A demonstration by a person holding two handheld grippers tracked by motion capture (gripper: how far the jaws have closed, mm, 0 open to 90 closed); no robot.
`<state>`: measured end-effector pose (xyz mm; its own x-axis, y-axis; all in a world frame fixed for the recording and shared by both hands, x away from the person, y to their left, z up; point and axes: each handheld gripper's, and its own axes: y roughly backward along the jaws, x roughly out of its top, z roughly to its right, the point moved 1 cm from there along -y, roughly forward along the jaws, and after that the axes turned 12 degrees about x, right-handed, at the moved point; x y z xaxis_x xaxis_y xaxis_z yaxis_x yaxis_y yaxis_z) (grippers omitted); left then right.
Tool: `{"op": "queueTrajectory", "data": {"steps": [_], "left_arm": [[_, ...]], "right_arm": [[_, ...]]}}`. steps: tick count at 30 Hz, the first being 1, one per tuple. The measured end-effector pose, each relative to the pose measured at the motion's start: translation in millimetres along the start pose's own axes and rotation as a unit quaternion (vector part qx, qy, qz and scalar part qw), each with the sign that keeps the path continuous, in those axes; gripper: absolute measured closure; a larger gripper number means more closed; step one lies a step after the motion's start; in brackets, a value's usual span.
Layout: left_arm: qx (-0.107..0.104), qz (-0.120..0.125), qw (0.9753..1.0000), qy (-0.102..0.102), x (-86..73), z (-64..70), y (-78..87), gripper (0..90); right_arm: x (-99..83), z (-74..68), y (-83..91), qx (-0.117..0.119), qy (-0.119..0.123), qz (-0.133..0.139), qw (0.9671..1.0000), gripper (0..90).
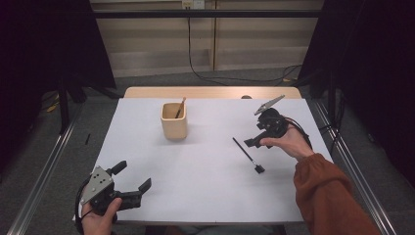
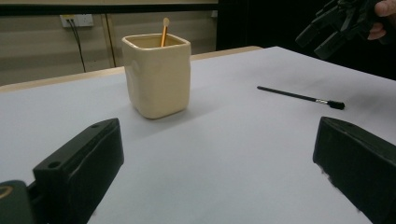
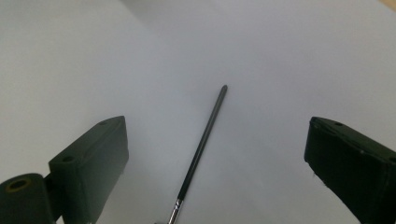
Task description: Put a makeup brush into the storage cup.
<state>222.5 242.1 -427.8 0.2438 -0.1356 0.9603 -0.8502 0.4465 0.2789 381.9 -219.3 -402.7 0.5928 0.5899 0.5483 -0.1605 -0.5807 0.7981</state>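
The black brush (image 1: 247,155) lies flat on the white table (image 1: 195,186), right of centre, its bristle end toward me and its thin handle pointing away to the left. My right gripper (image 1: 255,142) hangs just above and beside it with its jaws wide apart and nothing between them; in the right gripper view the handle (image 3: 201,144) runs up between the two jaws. Farther left stands the cream cup (image 1: 174,120), well apart from the brush, with a wooden-handled brush (image 1: 180,107) already leaning in it. My left gripper (image 1: 131,180) waits near the front left corner, jaws spread and empty.

I think the risk is the thin handle: if I close off-centre it could roll or slip out, or the jaw tips could scrape the table. I can read no brand, label or writing anywhere
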Motion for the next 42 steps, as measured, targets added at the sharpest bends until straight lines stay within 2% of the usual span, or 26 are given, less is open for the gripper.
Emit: {"op": "queueTrajectory", "data": {"steps": [1, 2, 3, 6, 8, 12, 16, 17, 18, 19, 21, 23, 25, 27, 29, 33, 40, 42], "left_arm": [[-0.002, 0.002, 1.0, 0.003, 0.0, -0.1, 0.4, 1.7], [-0.001, 0.002, 1.0, 0.002, -0.1, -0.3, 0.6, 1.7], [0.0, 0.001, 1.0, 0.0, -0.3, -0.6, 0.4, 1.7], [0.0, 0.0, 1.0, 0.001, -0.3, -0.6, 0.1, 1.7], [0.0, 0.0, 1.0, 0.001, -0.4, -0.4, 0.3, 1.7], [0.0, 0.0, 1.0, -0.002, -0.3, -0.8, 0.1, 1.7], [-0.003, 0.0, 1.0, -0.001, -0.5, 0.1, 0.3, 1.7], [-0.003, 0.0, 1.0, -0.001, -0.5, 0.1, 0.3, 1.7], [-0.003, 0.0, 1.0, -0.003, -0.4, -0.1, 0.2, 1.7], [-0.003, 0.0, 1.0, -0.001, -0.5, 0.1, 0.2, 1.7], [-0.003, 0.0, 1.0, -0.001, -0.5, 0.1, 0.2, 1.7], [-0.003, 0.0, 1.0, -0.002, -0.6, 0.0, 0.4, 1.7], [-0.003, 0.0, 1.0, -0.002, -0.7, -0.2, 0.4, 1.7], [-0.003, 0.0, 1.0, -0.002, -0.6, -0.2, 0.6, 1.7], [-0.004, 0.0, 1.0, -0.002, -0.6, -0.2, 0.5, 1.7], [-0.004, -0.001, 1.0, -0.003, -0.7, -0.2, 0.4, 1.8], [-0.003, -0.001, 1.0, -0.004, -0.8, -0.5, 0.2, 1.8], [-0.002, -0.001, 1.0, -0.004, -0.7, -0.7, 0.1, 1.7]], "right_arm": [[0.0, 0.0, 0.0, 0.0, 0.0, 0.0, 1.0, 11.7], [0.4, 0.4, -1.2, 0.003, -0.001, -0.012, 0.9999, 12.1], [1.1, 0.8, -2.7, 0.0, -0.006, -0.037, 0.9993, 15.5], [2.5, 2.0, -5.8, 0.007, -0.016, -0.063, 0.9978, 22.3], [2.4, 3.3, -9.2, 0.012, -0.019, -0.084, 0.9962, 23.2], [0.8, 5.6, -15.8, 0.022, -0.023, -0.129, 0.9912, 27.9], [1.1, 7.6, -21.3, 0.025, -0.032, -0.164, 0.9856, 28.2], [1.1, 7.6, -21.3, 0.025, -0.032, -0.164, 0.9856, 28.2], [0.7, 9.1, -24.4, 0.03, -0.035, -0.178, 0.983, 36.5], [0.5, 9.7, -26.1, 0.033, -0.041, -0.184, 0.9815, 39.2], [0.6, 10.2, -27.8, 0.031, -0.042, -0.19, 0.9804, 40.2], [0.6, 8.9, -32.5, 0.031, -0.051, -0.207, 0.9766, 46.3], [-0.7, 8.7, -37.0, 0.03, -0.046, -0.216, 0.9749, 47.9], [-0.6, 8.2, -38.9, 0.031, -0.052, -0.221, 0.9733, 53.4], [-0.1, 7.2, -41.2, 0.033, -0.052, -0.218, 0.9739, 57.1], [-0.5, 5.4, -47.0, 0.041, -0.054, -0.228, 0.9712, 61.4], [-5.9, 5.0, -54.9, 0.048, -0.058, -0.244, 0.9669, 59.5], [-6.7, 5.0, -56.1, 0.049, -0.055, -0.241, 0.9677, 60.4]]}}
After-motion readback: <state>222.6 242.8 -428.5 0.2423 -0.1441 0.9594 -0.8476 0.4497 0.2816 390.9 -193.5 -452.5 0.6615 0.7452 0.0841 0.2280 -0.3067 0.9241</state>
